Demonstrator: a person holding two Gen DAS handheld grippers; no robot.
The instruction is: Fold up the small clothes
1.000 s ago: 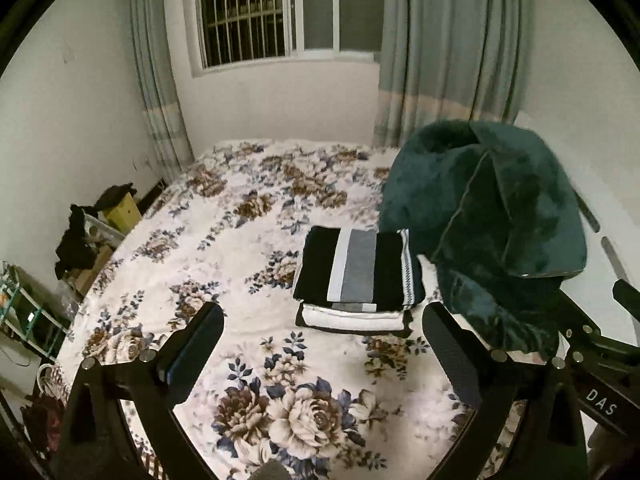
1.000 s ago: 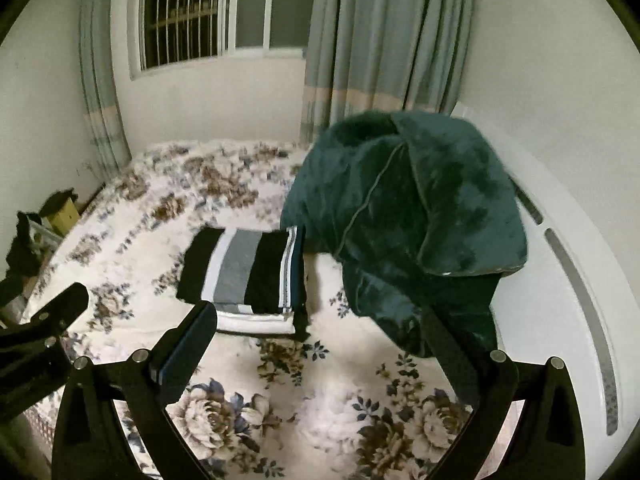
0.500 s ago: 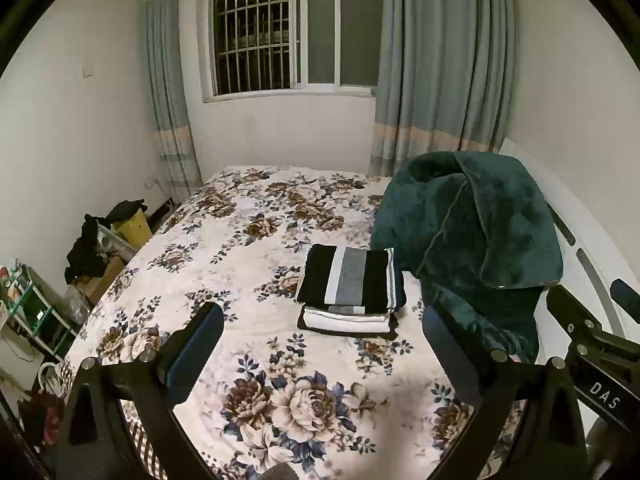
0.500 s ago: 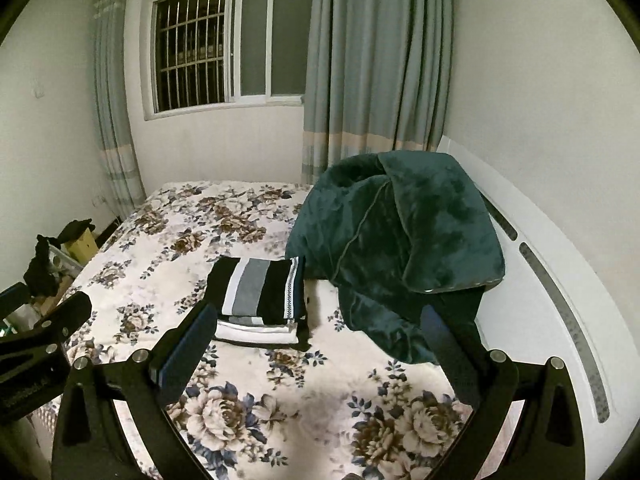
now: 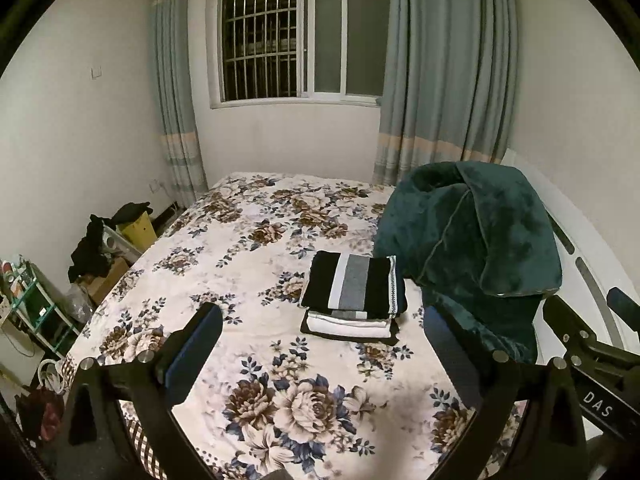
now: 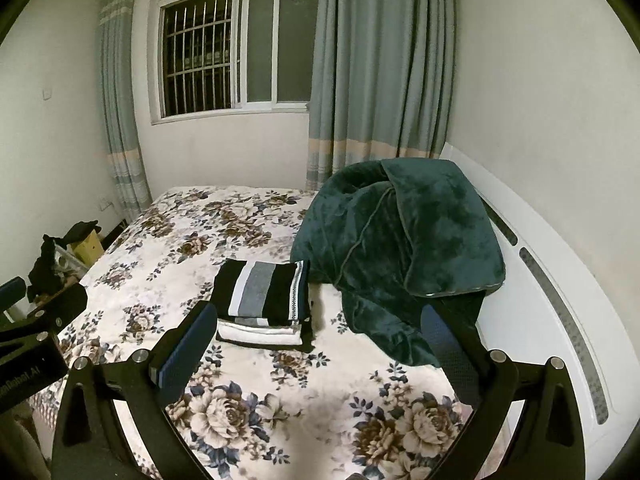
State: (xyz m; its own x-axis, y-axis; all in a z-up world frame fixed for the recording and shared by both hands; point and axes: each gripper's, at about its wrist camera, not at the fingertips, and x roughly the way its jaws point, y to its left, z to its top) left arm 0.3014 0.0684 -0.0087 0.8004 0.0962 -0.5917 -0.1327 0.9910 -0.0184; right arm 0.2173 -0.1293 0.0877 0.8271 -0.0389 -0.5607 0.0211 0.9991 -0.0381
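A stack of folded clothes [image 5: 354,298] lies on the floral bedspread [image 5: 248,248], a black, white and grey striped piece on top of a white one and a black one. It also shows in the right wrist view [image 6: 264,300]. My left gripper [image 5: 322,344] is open and empty, held above the near part of the bed, well back from the stack. My right gripper [image 6: 318,340] is open and empty too, beside the left one and equally far back.
A dark green plush blanket [image 5: 472,248] is heaped against the white headboard [image 6: 560,300] just right of the stack. Boxes, dark clothes and a shelf [image 5: 100,248] crowd the floor left of the bed. A window with curtains [image 5: 304,40] is on the far wall.
Both grippers have pulled back and risen away from the bed; the stack and blanket look smaller and more of the window and walls shows. The clothes have not moved.
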